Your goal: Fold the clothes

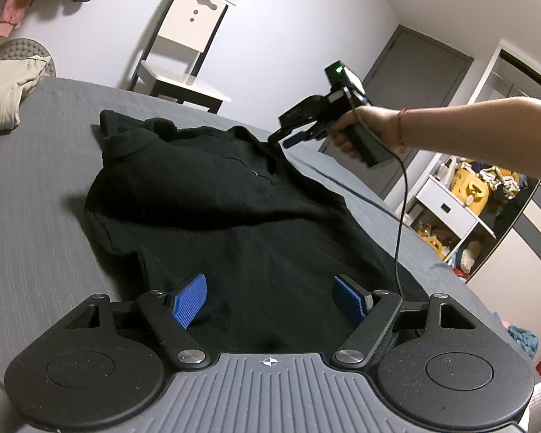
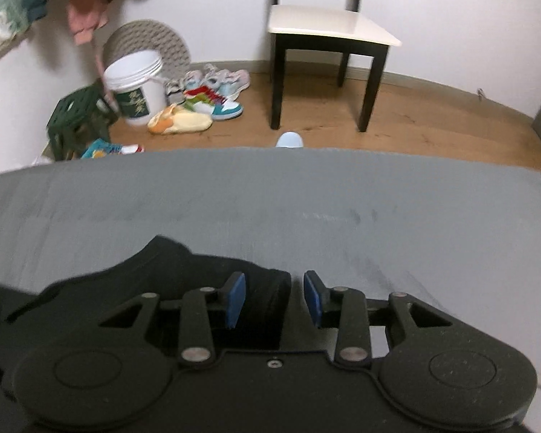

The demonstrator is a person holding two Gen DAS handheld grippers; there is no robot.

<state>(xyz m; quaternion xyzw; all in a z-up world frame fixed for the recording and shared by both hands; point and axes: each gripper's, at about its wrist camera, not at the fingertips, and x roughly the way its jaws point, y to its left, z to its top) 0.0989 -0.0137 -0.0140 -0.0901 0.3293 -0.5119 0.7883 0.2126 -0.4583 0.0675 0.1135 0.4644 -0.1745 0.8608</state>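
A black polo shirt (image 1: 216, 198) lies spread on the grey bed (image 1: 36, 216), collar at the far end. My left gripper (image 1: 269, 299) is open just above the shirt's lower part, its blue pads (image 1: 189, 301) wide apart with nothing between them. A hand holds my right gripper (image 1: 285, 137) at the shirt's far right shoulder. In the right wrist view, the right gripper (image 2: 274, 297) is open, and an edge of the black shirt (image 2: 126, 278) lies between its fingers without being pinched.
A folded beige garment (image 1: 3, 93) sits on the bed's far left. A white chair (image 2: 328, 25) stands beyond the bed. Shoes (image 2: 205, 101), a white bucket (image 2: 137, 86) and a green stool (image 2: 79, 119) are on the floor. Toy shelves (image 1: 469, 198) stand at right. The right gripper's cable (image 1: 400, 216) hangs over the shirt.
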